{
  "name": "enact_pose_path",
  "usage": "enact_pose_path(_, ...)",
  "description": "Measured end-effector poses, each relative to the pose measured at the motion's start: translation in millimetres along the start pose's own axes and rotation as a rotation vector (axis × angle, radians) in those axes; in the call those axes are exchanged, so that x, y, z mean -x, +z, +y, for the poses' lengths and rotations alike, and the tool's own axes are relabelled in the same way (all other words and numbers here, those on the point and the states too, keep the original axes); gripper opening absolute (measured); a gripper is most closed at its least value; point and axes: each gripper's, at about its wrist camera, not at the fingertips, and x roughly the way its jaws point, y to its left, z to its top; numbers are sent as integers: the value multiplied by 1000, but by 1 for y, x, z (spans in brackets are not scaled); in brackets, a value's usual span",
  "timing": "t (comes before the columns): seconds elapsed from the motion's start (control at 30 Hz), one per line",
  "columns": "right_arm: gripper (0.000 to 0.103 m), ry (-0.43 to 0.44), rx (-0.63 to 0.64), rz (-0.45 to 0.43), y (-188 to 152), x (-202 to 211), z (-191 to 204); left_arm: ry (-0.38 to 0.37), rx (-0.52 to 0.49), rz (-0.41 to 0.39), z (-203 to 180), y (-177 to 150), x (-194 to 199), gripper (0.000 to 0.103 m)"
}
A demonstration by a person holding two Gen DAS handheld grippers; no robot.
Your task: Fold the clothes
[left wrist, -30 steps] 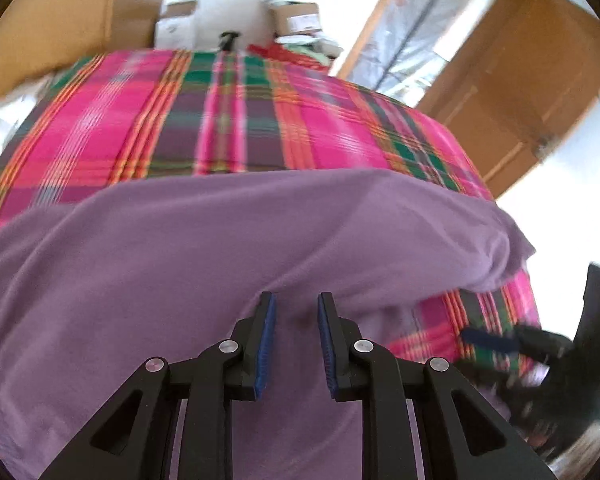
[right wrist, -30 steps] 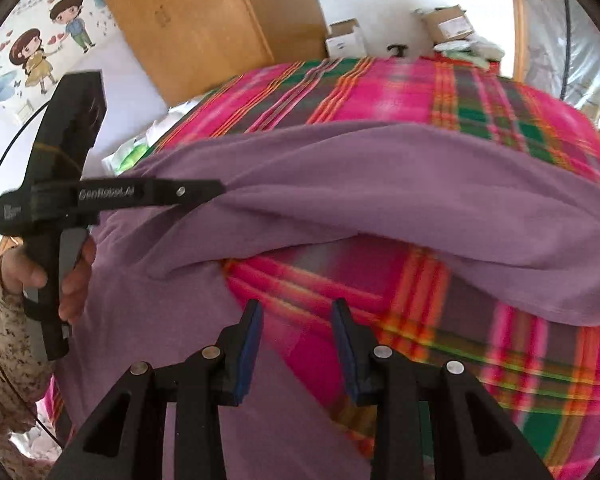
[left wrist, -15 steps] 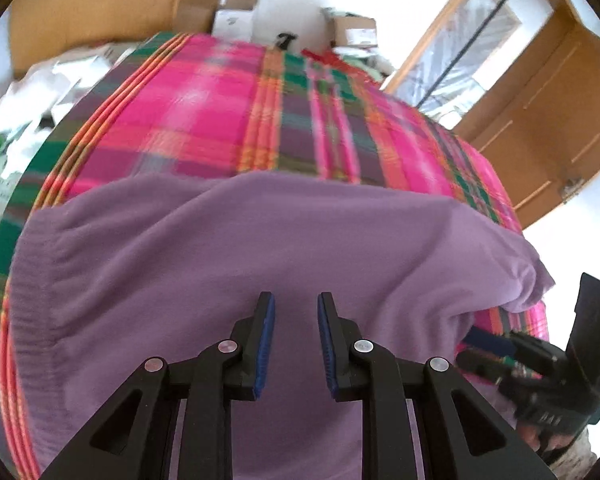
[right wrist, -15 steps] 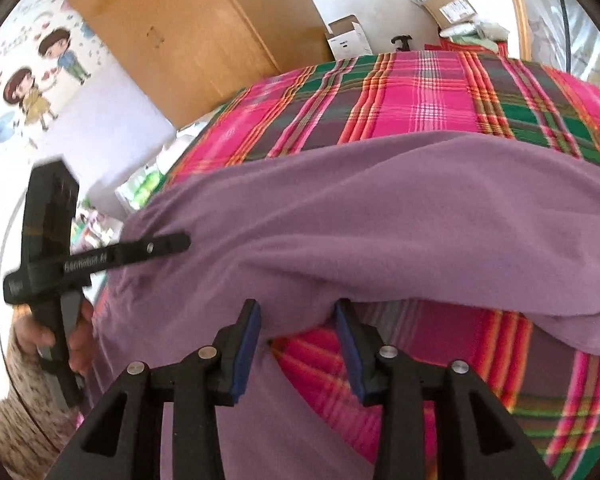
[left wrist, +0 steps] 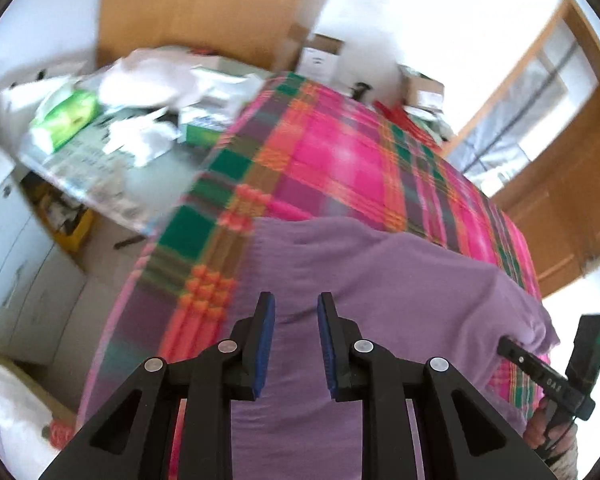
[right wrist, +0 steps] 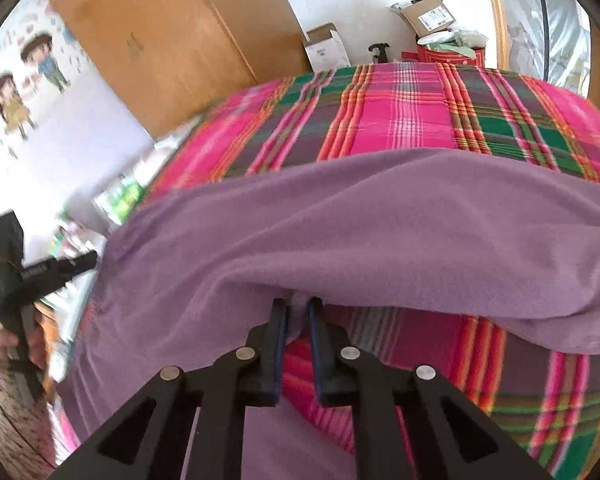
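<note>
Purple garment (right wrist: 340, 216) lies on the plaid bed cover (right wrist: 400, 120). Right hand-held gripper (right wrist: 297, 312) has just closed, pinching a garment fold; left hand-held gripper (left wrist: 296, 316) is narrowly parted over cloth, gripping nothing. Step: securing corners (judged). Next: left needs a grip. Only the left view shows the cluttered shelf (left wrist: 112, 120).

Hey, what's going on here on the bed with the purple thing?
A person holding a pair of tongs in each hand is folding a purple garment spread on a bed with a pink plaid blanket. The right tongs have just been closing and now pinch a folded edge of the purple fabric. The left tongs sit part open above the garment's other end near the side of the bed, with nothing pressed between them. The fold is not finished yet.
</note>
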Motion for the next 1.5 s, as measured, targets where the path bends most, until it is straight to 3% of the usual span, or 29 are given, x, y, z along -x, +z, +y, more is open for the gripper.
enact_pose_path(0.07,12,-32,14,7,-6,5,4,-2,45,19,20,-1,2,23)
enact_pose_path(0.17,12,-30,-2,-4,-15,16,7,-63,121,62,41,-3,-2,23)
enact_pose_path(0.37,12,-25,-25,-5,-35,22,19,-179,135,92,46,-4,-12,23)
enact_pose_path(0.53,12,-24,-38,10,-42,21,27,-253,83,128,35,-12,-16,23)
enact_pose_path(0.77,12,-32,-39,24,-48,15,39,-297,-20,125,16,-18,-13,23)
enact_pose_path(0.93,12,-31,-35,27,-50,13,47,-269,14,176,18,-9,-31,23)
enact_pose_path(1.03,12,-30,-22,30,-51,11,52,-292,20,138,18,-7,-30,20)
enact_pose_path(1.07,12,-32,-18,30,-50,10,54,-289,24,119,19,-5,-29,9)
enact_pose_path(1.1,12,-32,-14,31,-49,9,55,-288,33,104,20,-3,-28,5)
enact_pose_path(1.3,12,-26,15,28,-41,0,68,-304,96,12,29,18,-19,5)
enact_pose_path(1.4,12,-23,36,17,-36,-2,75,-277,83,-22,28,28,-17,5)
enact_pose_path(1.5,12,-38,79,12,-32,-3,78,-222,80,-2,33,26,-27,5)
